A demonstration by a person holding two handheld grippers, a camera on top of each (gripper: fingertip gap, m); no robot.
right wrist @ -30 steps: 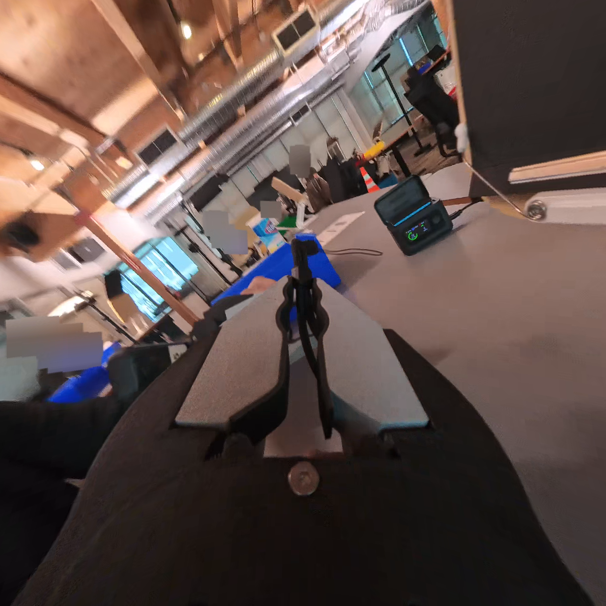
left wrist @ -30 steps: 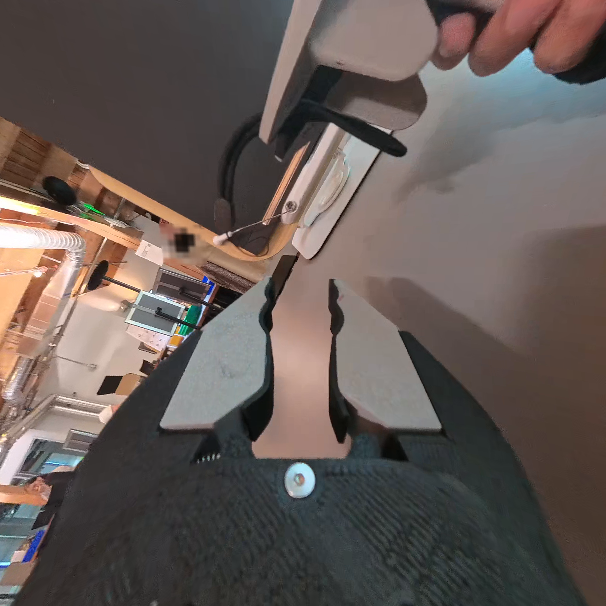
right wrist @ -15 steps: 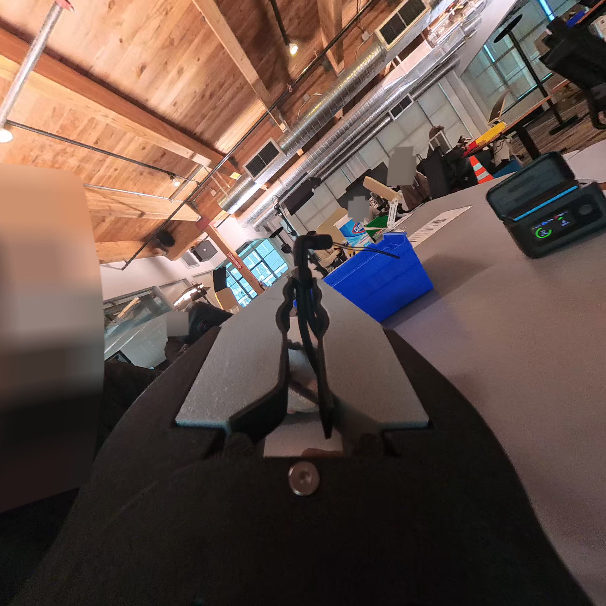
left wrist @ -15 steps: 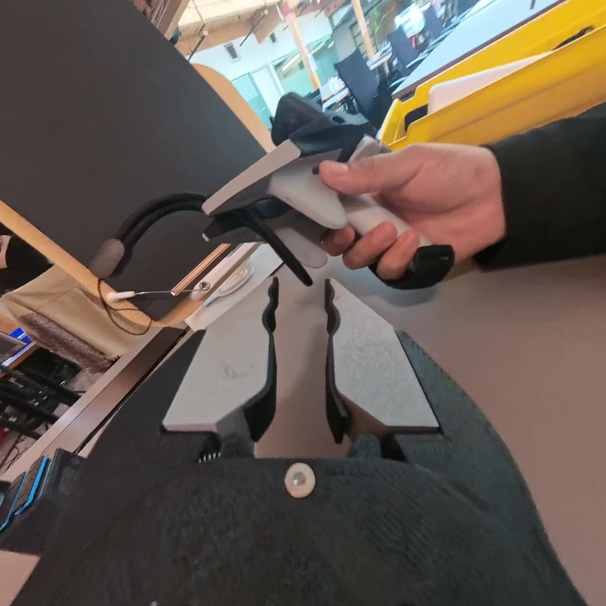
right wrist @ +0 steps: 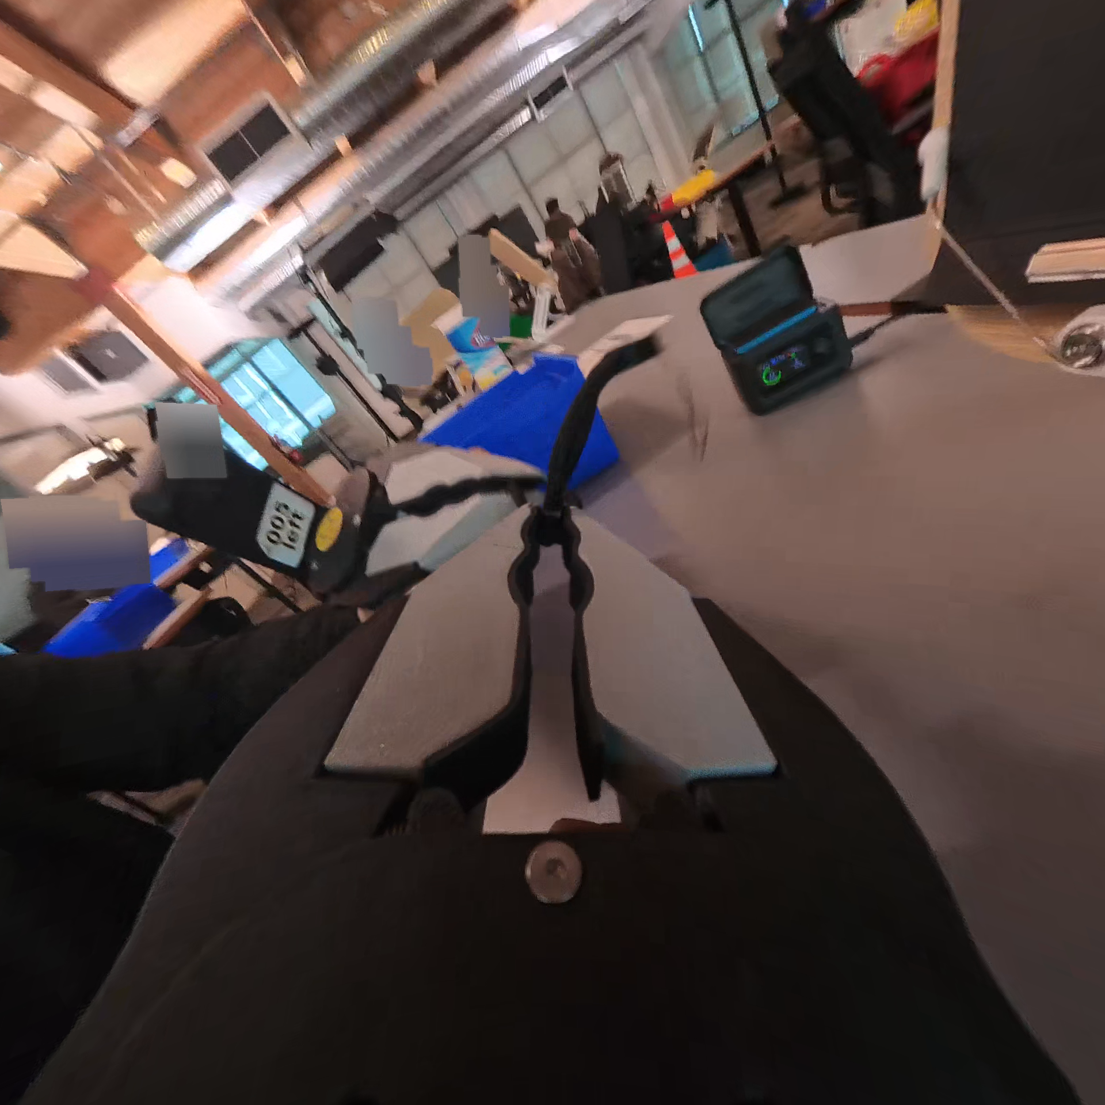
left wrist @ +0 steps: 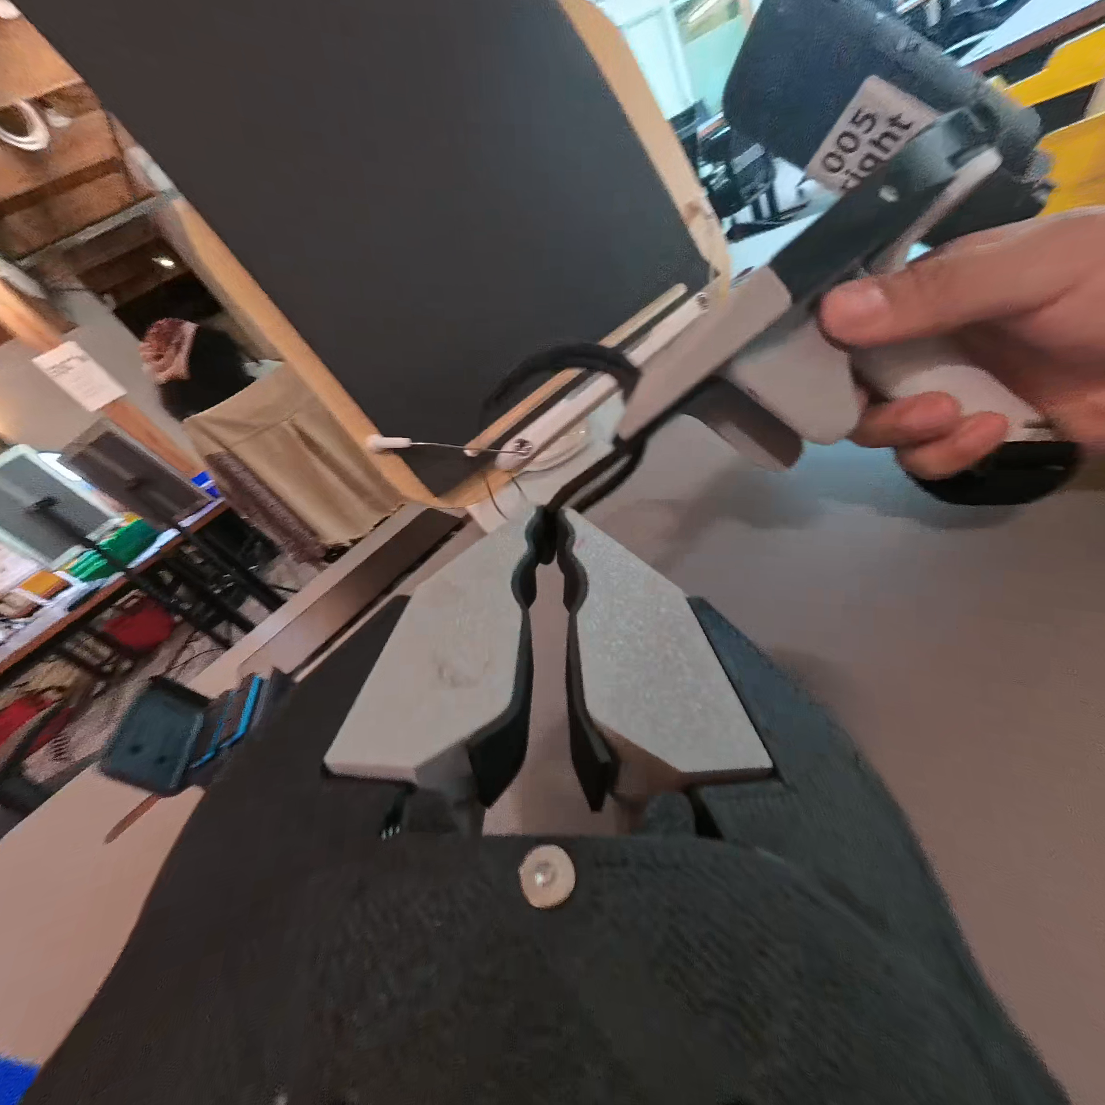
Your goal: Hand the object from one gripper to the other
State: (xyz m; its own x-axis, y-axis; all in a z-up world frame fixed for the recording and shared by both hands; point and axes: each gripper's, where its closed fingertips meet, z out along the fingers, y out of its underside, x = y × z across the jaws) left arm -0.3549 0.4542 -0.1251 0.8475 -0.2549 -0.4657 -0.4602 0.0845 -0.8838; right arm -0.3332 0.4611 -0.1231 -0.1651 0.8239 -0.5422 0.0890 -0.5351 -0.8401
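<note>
Grippers, left [left wrist: 549, 526] and right [right wrist: 551, 526], both clamp 1 thin black flexible cable [right wrist: 571, 442]; risk: opposing pulls could snap it.

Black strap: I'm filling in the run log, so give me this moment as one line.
phase: handover, both holding | left tongs: shut on black strap | right tongs: shut on black strap | release: not yet

left gripper [left wrist: 547, 526]: tips pinched together | right gripper [right wrist: 551, 519]: tips pinched together | bare hand [left wrist: 980, 353] grips the right gripper's handle
</note>
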